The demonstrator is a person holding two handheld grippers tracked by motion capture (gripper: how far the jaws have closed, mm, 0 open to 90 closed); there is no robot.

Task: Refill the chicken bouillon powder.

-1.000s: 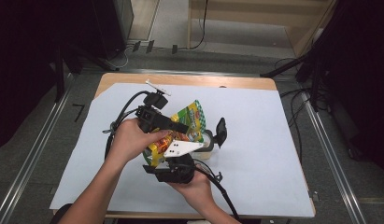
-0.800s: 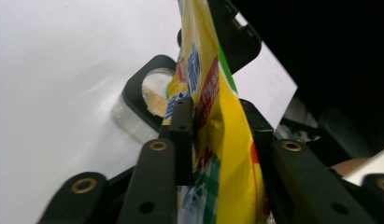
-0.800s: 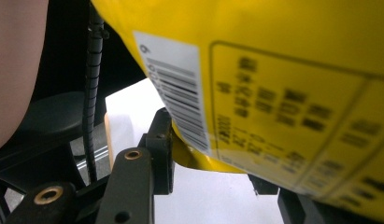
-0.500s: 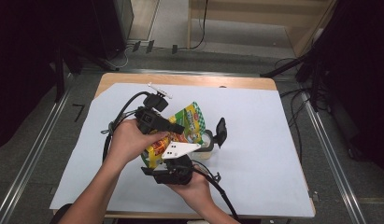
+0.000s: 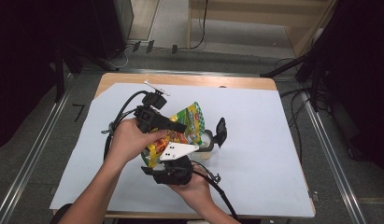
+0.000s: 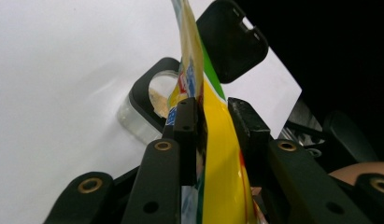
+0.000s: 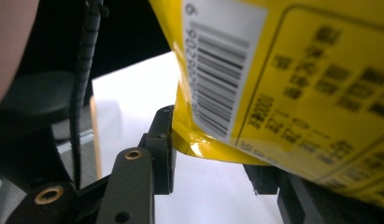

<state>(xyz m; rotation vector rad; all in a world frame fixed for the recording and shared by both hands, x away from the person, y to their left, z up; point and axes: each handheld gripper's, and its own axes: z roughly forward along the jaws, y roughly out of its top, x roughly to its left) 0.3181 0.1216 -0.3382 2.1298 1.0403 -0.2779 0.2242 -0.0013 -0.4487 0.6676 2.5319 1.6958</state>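
Snack bag point(image 5: 186, 128), yellow and green, sits near the middle of the high view, tilted over a clear container point(image 5: 206, 142) with a black rim and an open black lid point(image 5: 221, 132) on the white table cover point(image 5: 273, 140). My left gripper point(image 5: 178, 127) has it between the jaws, which have just been opening a little; whether the pads press I cannot tell. My right gripper point(image 7: 213, 154), low in frame, grasps the bag's barcoded bottom edge.
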